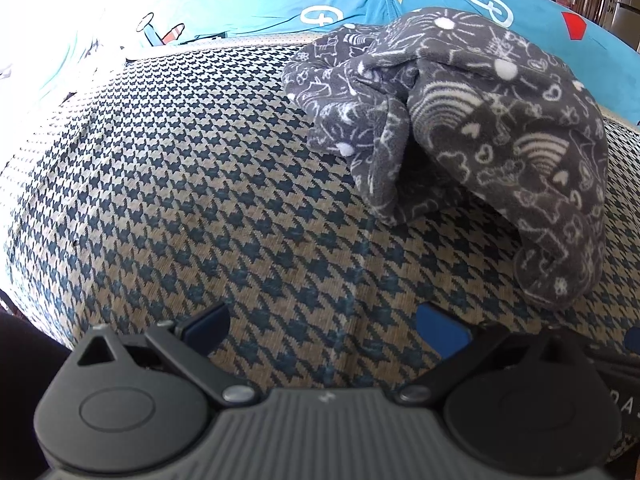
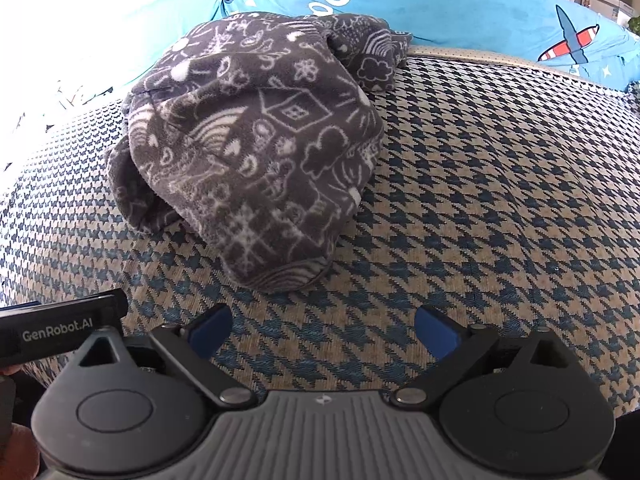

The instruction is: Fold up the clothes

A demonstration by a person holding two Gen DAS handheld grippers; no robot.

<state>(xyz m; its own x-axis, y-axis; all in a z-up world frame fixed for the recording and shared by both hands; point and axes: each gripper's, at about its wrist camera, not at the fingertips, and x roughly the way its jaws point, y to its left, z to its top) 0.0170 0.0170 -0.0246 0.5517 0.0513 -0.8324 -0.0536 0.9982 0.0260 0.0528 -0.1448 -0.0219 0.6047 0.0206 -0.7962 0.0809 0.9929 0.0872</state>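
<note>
A dark grey fleece garment [image 1: 472, 120] with white doodle prints lies in a loose bundle on the houndstooth-covered surface [image 1: 180, 180], up and to the right in the left wrist view. The right wrist view has the same garment [image 2: 256, 148] left of centre, its nearest edge just ahead of the fingers. My left gripper [image 1: 324, 330] is open over bare cover, short of the garment, with nothing between its blue pads. My right gripper [image 2: 324, 330] is open too, holding nothing, just below the garment's rolled hem. The left gripper's black body [image 2: 60, 330] shows at the right wrist view's left edge.
A bright blue bedsheet or pillow [image 2: 460, 4] with cartoon planes and stars runs along the far side behind the garment. The houndstooth cover [image 2: 500, 180] spreads wide to the right of the bundle. Its near edge curves down at the lower left [image 1: 24, 280].
</note>
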